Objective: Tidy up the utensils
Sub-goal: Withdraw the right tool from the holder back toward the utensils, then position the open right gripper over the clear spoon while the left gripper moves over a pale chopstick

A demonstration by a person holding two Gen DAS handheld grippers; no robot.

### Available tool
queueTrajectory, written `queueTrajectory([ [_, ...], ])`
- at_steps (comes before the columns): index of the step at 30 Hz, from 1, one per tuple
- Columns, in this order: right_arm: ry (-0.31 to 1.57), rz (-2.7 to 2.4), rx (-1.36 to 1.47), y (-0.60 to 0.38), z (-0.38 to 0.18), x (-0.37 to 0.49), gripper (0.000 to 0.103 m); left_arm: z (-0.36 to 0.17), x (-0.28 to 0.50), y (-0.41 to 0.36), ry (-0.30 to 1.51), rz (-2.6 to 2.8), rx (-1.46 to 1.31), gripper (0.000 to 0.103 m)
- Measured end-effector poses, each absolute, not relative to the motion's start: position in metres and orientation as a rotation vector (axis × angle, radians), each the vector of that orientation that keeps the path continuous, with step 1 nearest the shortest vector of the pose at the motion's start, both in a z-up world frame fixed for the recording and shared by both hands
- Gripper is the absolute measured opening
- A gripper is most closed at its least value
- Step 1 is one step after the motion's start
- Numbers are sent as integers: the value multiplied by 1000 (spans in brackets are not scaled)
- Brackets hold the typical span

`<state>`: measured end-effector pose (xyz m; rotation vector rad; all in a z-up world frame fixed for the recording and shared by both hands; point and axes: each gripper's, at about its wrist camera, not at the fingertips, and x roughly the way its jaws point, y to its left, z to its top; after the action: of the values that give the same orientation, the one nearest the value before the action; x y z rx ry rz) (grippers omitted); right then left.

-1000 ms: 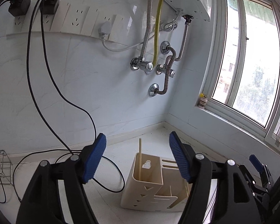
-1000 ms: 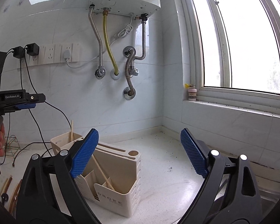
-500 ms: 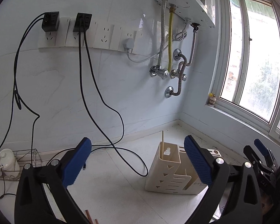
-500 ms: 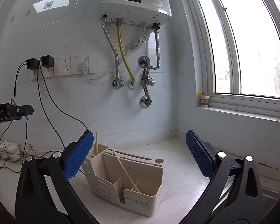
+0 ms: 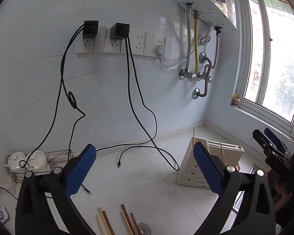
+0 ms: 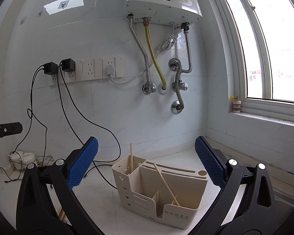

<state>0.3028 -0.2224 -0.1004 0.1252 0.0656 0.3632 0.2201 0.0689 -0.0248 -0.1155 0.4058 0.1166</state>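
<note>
While empty, both grippers [image 5: 145, 168] [image 6: 147, 162] wide apart.

Black left gripper [image 5: 144, 168] and right gripper [image 6: 146, 161], ribbed blue pads, silver screws.

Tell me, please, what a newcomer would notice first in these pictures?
Probably the cream utensil holder on the white counter, with two pale chopsticks standing in its compartments. Above it, the white water heater hangs on the wall beside the window. More chopsticks lie loose on the counter under the open left gripper.
</note>
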Motion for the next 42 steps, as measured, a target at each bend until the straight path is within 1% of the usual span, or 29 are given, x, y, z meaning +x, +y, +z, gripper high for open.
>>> queueTrajectory([
  [21,67,531,80,-154,-76,294,95,-18,154,136,397,318,-182,98],
  [28,83,574,76,-139,-76,288,95,-30,139,151,458,373,-218,98],
  [34,160,605,36,-124,-88,283,95,-50,129,157,528,376,-224,98],
  [42,419,680,-6,-98,-122,289,95,-86,131,165,704,388,-238,98],
])
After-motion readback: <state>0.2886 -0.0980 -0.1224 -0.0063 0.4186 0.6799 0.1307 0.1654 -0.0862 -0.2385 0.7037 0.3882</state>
